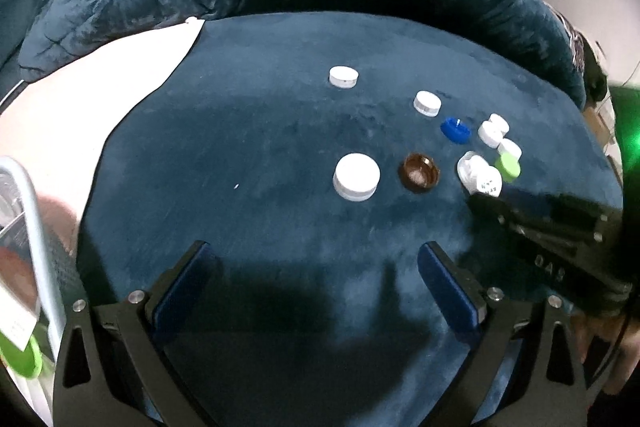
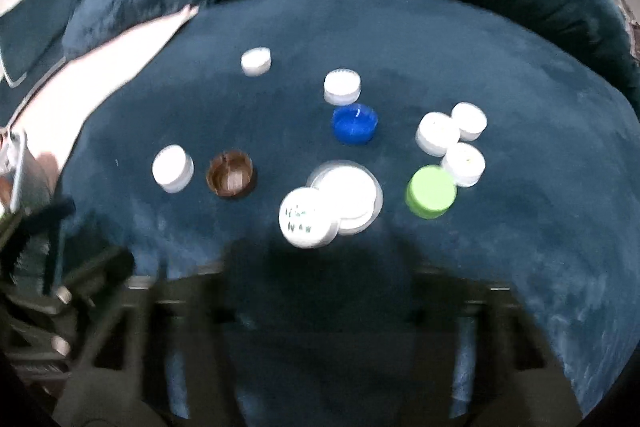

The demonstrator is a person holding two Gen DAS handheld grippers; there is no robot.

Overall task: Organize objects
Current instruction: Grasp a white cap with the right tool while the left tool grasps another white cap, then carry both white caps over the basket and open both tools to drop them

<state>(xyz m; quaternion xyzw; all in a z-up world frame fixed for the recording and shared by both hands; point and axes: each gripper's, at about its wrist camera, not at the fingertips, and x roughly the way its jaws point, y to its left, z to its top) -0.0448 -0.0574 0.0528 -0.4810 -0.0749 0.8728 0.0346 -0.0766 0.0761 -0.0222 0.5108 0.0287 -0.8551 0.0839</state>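
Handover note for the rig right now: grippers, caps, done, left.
Left gripper: open, empty, above the blue blanket near its front edge.
Right gripper: blurred, fingers apart, nothing between them, just short of the printed white cap.
Caps all loose on the blanket: printed cap leaning on a large white lid; green cap beside a cluster of three white caps; blue cap and brown cap open side up; three more white caps scattered, nearest the left gripper at.
Done: no grouping visible.
Left: all of it.
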